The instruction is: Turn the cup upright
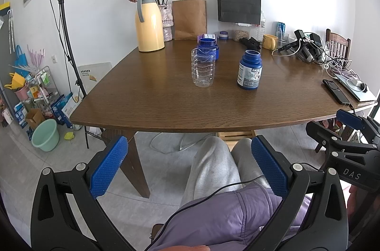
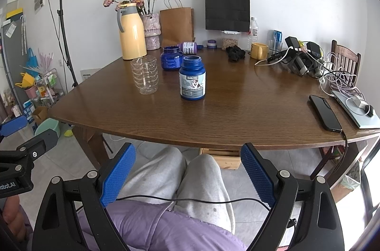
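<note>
A clear ribbed plastic cup [image 1: 203,68] [image 2: 144,75] stands on the brown wooden table [image 1: 154,106] [image 2: 237,115], left of centre, its wider rim facing up. My left gripper [image 1: 189,141] is open and empty, held low over a person's lap, short of the table's front edge. My right gripper [image 2: 188,147] is likewise open and empty over the lap, well away from the cup. Each gripper shows at the edge of the other's view. Nothing touches the cup.
A blue pill bottle [image 1: 249,71] [image 2: 192,78] stands right of the cup, and a wide blue jar [image 1: 208,46] [image 2: 171,58] behind it. A yellow jug [image 1: 149,23], vase and paper bags line the back. A phone [image 2: 325,112], laptop, cables and a yellow mug [image 2: 259,50] fill the right side.
</note>
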